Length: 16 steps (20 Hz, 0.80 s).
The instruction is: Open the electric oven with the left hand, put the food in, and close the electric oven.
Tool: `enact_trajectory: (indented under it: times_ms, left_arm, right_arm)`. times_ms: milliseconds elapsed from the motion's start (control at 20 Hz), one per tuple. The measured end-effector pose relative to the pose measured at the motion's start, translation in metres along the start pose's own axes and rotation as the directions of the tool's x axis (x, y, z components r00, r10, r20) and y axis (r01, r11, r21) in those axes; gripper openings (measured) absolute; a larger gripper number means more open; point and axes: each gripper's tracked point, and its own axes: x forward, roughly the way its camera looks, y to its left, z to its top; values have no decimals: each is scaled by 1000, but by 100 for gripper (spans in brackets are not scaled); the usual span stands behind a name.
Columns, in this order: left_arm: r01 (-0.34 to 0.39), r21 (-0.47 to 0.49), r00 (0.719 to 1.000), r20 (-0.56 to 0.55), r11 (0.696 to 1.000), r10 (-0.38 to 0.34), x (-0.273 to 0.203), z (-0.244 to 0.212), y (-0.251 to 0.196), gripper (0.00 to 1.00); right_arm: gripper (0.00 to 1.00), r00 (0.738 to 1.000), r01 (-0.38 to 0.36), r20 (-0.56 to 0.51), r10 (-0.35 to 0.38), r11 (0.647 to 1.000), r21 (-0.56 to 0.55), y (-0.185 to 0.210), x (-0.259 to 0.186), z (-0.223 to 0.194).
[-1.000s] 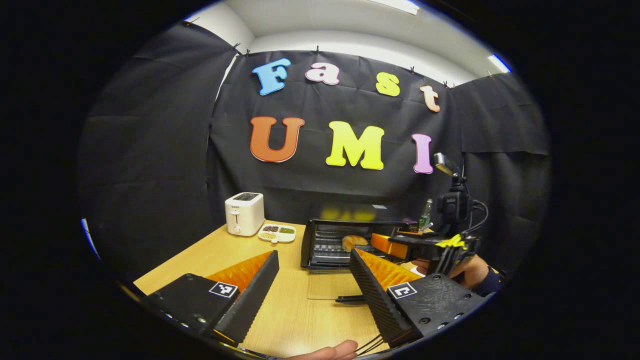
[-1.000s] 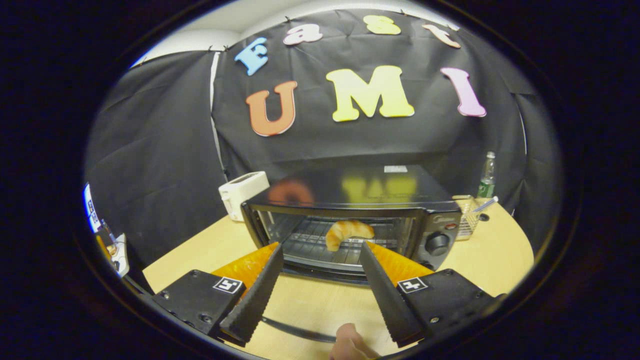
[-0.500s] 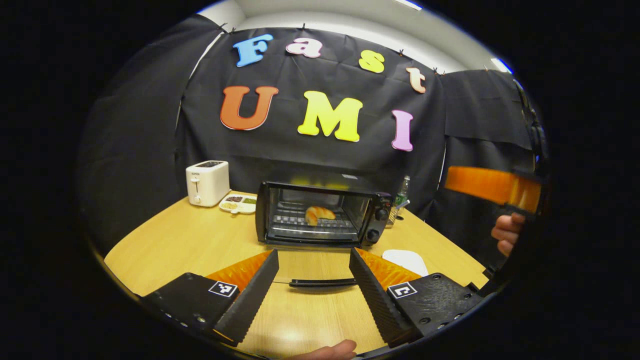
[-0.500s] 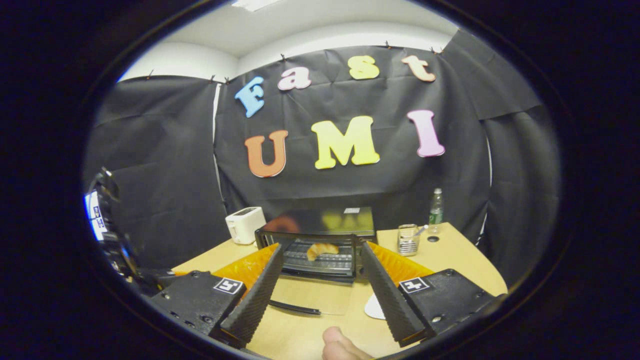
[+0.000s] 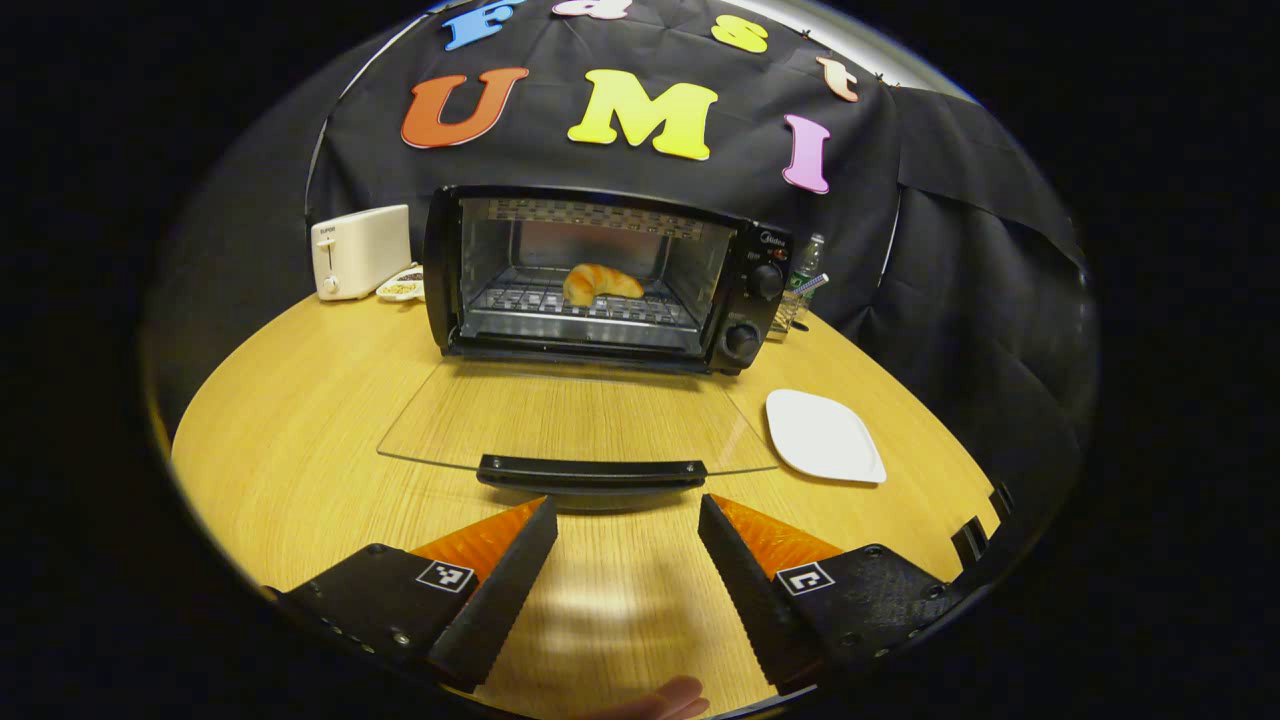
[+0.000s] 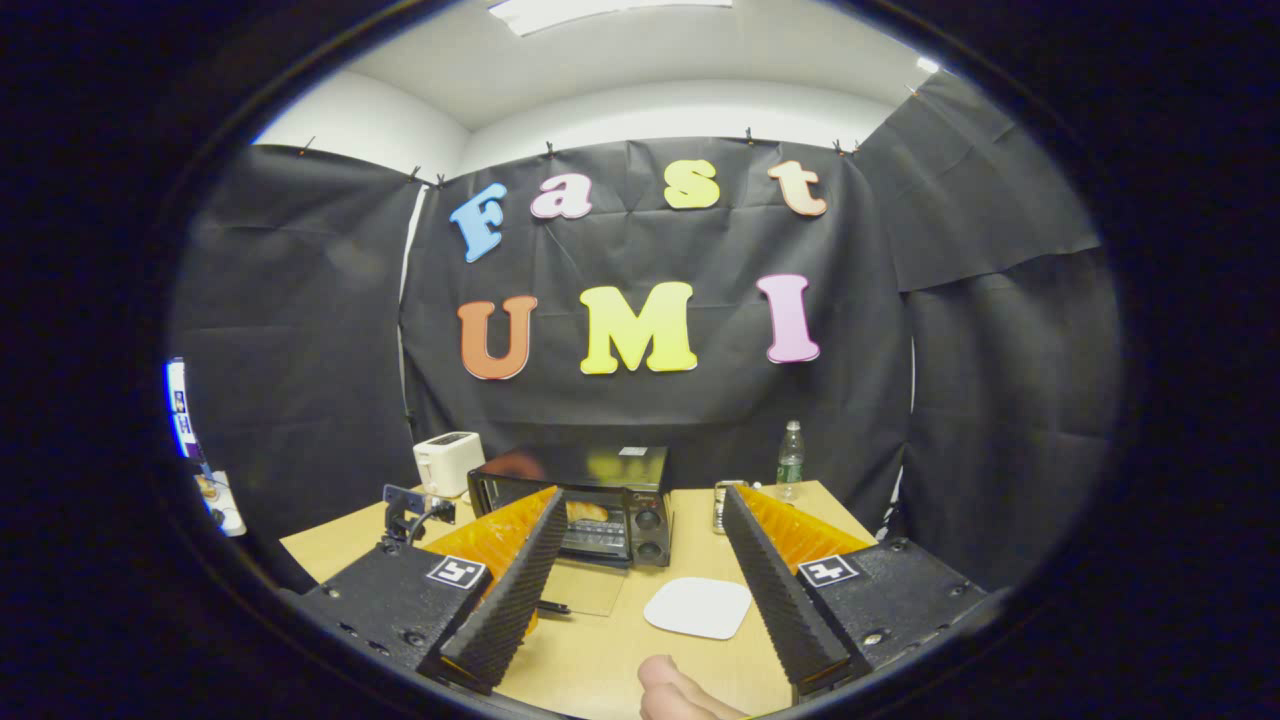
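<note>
Electric oven (image 5: 600, 275), upper centre: glass door (image 5: 570, 420) lowered flat, croissant (image 5: 598, 282) on rack. White plate (image 5: 824, 436) right. Left gripper (image 5: 625, 535) and right gripper (image 6: 645, 545): fingers spread, empty.

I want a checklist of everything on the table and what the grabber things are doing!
Surface: wooden table, bare in front.
Job's things: electric oven open, glass door lying flat, handle nearest; croissant on the rack inside.
Clutter: white plate right of the door; toaster, snack dish, bottle.
Grippers: left hand-held gripper open, just short of the handle; right hand-held gripper open, holding nothing.
Cables: nothing seen.
Surroundings: black cloth wall.
</note>
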Motion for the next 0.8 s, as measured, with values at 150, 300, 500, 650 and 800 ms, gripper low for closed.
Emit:
enact_trajectory:
  times_ms: [150, 300, 500, 650, 800]
  left_arm:
    - [2, 5, 999, -44, 1000, -2, 12, -13, -5, 94]
    - [-19, 20, 997, -80, 1000, 20, 26, -16, 1, 83]
    - [-40, 9, 989, -144, 999, 41, 30, -17, 5, 92]
    - [-31, -26, 987, -158, 999, 27, 29, -14, 3, 92]
    - [-45, -42, 989, -146, 998, 38, 26, -6, 6, 92]
  right_arm:
    - [97, 1000, -5, 2, 5, 1000, 1, -2, -3, -1]
    - [97, 1000, -16, 4, 16, 1000, 1, 0, -3, -3]
    - [97, 1000, -8, 12, 8, 1000, 3, -5, -3, -1]
    - [97, 1000, -11, 13, 11, 1000, 2, -4, -5, -1]
    - [97, 999, -21, 28, 22, 1000, -12, -2, -6, 2]
